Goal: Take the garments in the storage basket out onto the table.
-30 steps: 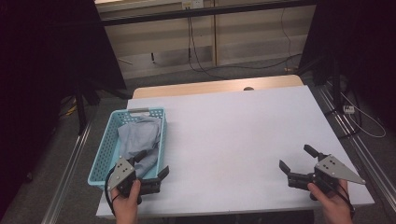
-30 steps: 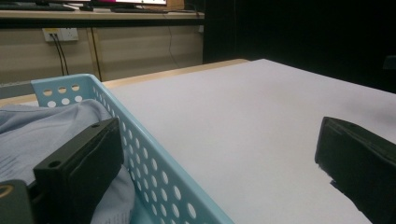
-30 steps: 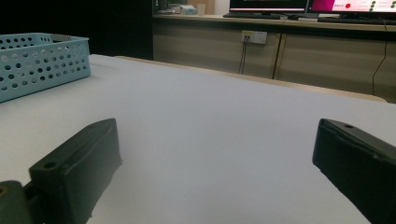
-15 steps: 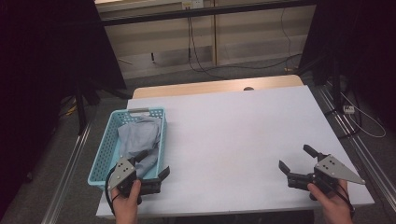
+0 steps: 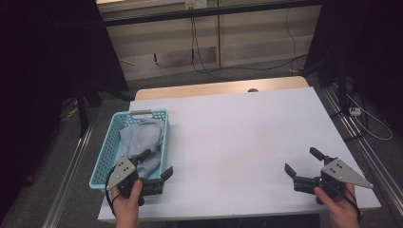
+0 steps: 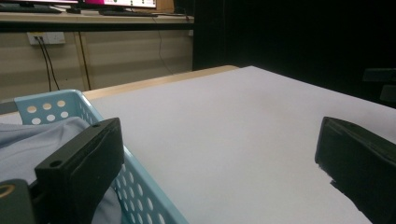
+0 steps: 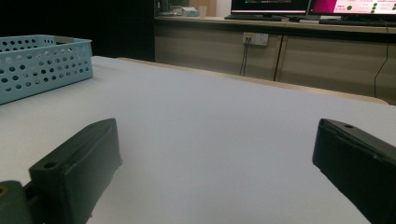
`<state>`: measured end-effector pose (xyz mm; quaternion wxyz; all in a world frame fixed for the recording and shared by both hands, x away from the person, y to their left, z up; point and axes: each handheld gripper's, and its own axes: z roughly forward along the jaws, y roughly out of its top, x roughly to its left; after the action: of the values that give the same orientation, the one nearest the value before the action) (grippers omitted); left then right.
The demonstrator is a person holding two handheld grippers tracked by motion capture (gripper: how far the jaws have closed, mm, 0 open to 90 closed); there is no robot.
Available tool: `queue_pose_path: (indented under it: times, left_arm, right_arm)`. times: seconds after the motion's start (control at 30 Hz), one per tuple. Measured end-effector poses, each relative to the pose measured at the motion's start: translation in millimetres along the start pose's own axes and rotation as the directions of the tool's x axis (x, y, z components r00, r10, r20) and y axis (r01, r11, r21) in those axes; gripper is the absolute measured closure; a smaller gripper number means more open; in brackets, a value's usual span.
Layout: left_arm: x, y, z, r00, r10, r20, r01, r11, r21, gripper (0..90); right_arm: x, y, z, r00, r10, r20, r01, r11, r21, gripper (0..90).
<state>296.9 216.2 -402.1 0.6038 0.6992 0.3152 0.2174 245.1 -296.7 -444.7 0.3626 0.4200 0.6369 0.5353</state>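
Observation:
A light-blue perforated basket [image 5: 105,159] stands at the table's left front with a crumpled grey cloth [image 5: 142,137] in it. My left gripper [image 5: 156,164] is open and held at the basket's near right corner. In the left gripper view [image 6: 217,140] one jaw is over the cloth [image 6: 32,144] and the other over the bare table, with the basket's wall [image 6: 140,186] between them. My right gripper [image 5: 302,161] is open near the table's front right corner with nothing between its jaws. In the right gripper view [image 7: 217,140] the basket [image 7: 42,65] is far off at the left.
The white table top [image 5: 237,128] stretches between the two grippers, with a wooden strip [image 5: 214,89] along its far edge. Cables [image 5: 366,118] lie on the floor to the right, beside metal rails. A cabinet wall with a socket [image 7: 255,38] stands beyond the table.

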Motion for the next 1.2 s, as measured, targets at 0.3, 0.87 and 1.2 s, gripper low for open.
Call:
queue_pose_path:
  times: [0.3, 0.87, 1.2]
  left_arm:
    - [4.0, 12.8, -0.6, 1.0000, 0.000, -0.001, 0.000, 0.9999, -0.013, 1.7]
    - [14.2, 33.8, 0.6, 0.9993, -0.017, 0.033, 0.016, 0.9998, 0.013, 1.7]
    - [23.3, 46.2, 2.7, 0.9997, 0.003, 0.026, -0.003, 0.9999, 0.015, 1.6]
  right_arm:
    - [1.1, -0.2, 0.4, 1.0000, -0.004, -0.005, 0.004, 1.000, 0.002, 0.4]
    - [1.4, -0.9, 0.7, 0.9999, 0.001, -0.017, -0.001, 1.000, 0.008, 0.4]
    - [1.9, -0.6, 0.6, 0.9997, -0.002, -0.024, 0.002, 1.000, 0.005, 0.4]
